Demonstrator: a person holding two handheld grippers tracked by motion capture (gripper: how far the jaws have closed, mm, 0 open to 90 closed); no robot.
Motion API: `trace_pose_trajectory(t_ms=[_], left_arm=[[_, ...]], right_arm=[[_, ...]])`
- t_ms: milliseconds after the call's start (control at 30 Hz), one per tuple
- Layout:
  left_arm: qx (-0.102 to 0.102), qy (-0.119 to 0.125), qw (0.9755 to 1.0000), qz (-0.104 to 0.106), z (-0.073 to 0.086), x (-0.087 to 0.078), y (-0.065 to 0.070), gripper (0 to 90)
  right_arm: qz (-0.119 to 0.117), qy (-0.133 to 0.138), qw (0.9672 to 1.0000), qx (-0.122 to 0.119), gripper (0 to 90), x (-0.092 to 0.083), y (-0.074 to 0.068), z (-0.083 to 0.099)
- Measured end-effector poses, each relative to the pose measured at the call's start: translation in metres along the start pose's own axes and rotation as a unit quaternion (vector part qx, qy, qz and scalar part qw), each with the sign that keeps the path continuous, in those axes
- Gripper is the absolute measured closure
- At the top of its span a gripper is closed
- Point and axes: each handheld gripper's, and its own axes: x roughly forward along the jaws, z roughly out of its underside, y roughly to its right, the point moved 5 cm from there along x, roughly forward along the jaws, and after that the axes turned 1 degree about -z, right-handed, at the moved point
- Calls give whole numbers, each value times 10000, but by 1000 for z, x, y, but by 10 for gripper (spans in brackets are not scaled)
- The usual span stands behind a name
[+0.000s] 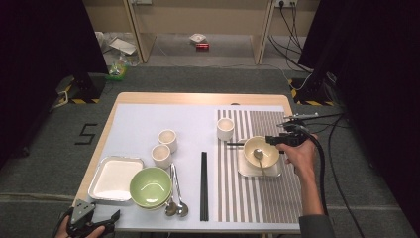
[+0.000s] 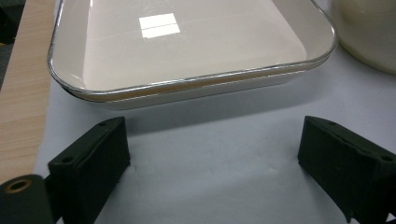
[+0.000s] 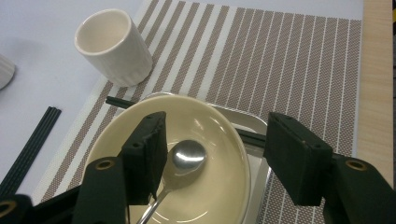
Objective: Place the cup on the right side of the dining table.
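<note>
One place looked laid: the cream bowl (image 1: pixel 261 151) sat on its tray on the striped mat (image 1: pixel 277 198), spoon (image 3: pixel 187 158) inside; the right gripper (image 3: pixel 212 156) hung spread above, empty; the left gripper (image 2: pixel 210 168) waited spread by the bare tray (image 2: pixel 187 51); a second setting remained.

i see a green bowl (image 1: pixel 150 186) at six o'clock on the table, two spoons (image 1: pixel 176 198) just right of it. an empty white tray (image 1: pixel 115 179) sits at its nine o'clock. two white cups (image 1: pixel 164 148) stand at the bowl's twelve o'clock. black chopsticks (image 1: pixel 203 186) lie at its three o'clock.
</note>
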Motion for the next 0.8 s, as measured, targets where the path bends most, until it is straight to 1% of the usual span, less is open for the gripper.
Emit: trace_pose_trajectory(t_ms=[100,267,333,400,467,600,633,800], left_arm=[[0,0,10000,-1,0,0,0,76],[2,-2,10000,-1,0,0,0,76],[-19,3,10000,-6,0,0,0,76],[-16,0,10000,-13,0,0,0,76],[-17,0,10000,-5,0,0,0,75],[-21,1,10000,-8,0,0,0,76],[-21,1,10000,-13,0,0,0,75],[-21,-3,10000,-16,0,0,0,75]], right_arm=[[-12,11,10000,1,399,-4,2,3],[-66,79,9999,-86,398,-9,3,7],[-24,56,10000,-65,398,-10,5,10],[-16,77,9999,-98,397,-11,7,12],[-29,54,10000,-56,397,-12,8,16],[-47,98,9999,-133,396,-14,11,21],[-46,91,9999,-83,396,-15,11,23],[-84,145,9998,-108,394,-19,14,31]])
